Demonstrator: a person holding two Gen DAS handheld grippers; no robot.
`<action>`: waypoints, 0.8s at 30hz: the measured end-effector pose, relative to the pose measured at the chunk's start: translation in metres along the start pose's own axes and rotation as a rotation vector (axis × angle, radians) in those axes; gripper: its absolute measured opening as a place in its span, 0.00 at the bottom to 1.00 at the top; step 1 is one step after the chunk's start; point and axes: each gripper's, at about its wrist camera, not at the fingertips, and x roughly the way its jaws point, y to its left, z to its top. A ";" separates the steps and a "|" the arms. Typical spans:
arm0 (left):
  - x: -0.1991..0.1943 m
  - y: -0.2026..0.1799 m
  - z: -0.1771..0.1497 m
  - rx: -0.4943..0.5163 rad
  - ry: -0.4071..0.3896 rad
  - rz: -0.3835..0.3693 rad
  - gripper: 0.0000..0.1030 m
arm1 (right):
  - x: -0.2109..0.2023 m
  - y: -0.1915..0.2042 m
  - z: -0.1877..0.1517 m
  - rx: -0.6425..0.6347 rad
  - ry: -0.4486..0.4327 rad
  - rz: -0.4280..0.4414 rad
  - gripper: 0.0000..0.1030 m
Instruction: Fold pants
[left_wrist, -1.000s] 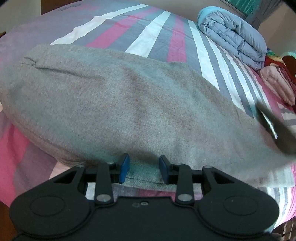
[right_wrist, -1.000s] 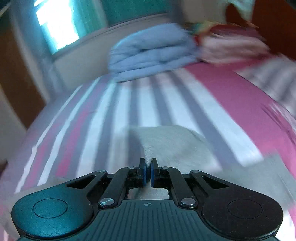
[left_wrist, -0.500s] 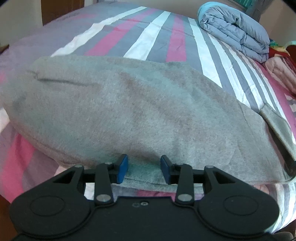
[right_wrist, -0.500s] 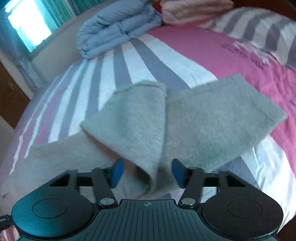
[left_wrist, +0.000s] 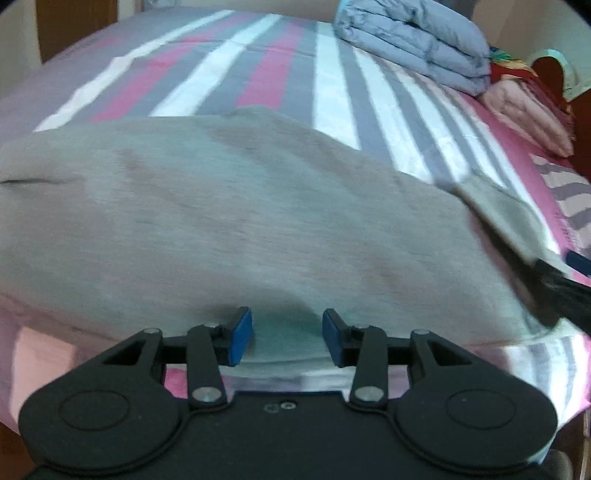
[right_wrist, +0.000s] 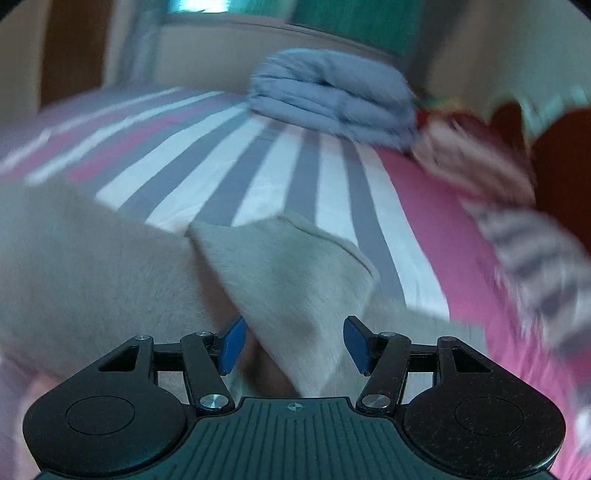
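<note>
No writing is readable. The left gripper (left_wrist: 287, 336), jaws opening, straddles the grey pants' (left_wrist: 240, 206) near edge unpinched; the right gripper (right_wrist: 294, 345) stands released over a folded flap.

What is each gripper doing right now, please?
Left gripper: opening, pants edge lies between, not pinched.
Right gripper: open, folded pants flap between, not gripped.

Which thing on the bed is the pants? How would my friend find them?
Start at the big striped bed. Folded bedding is stacked at its far end, a blue quilt and a pink blanket. The pants lie spread out at the near edge, the only plain grey cloth lying flat.
</note>
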 end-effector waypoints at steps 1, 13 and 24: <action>0.000 -0.006 0.000 0.018 -0.001 0.009 0.31 | 0.006 0.007 0.001 -0.042 -0.010 -0.009 0.57; 0.033 -0.032 -0.005 0.081 0.031 0.060 0.32 | 0.074 0.028 0.003 -0.205 -0.006 -0.025 0.04; 0.031 -0.034 -0.008 0.098 0.020 0.074 0.33 | 0.011 -0.180 -0.060 0.951 0.076 0.178 0.04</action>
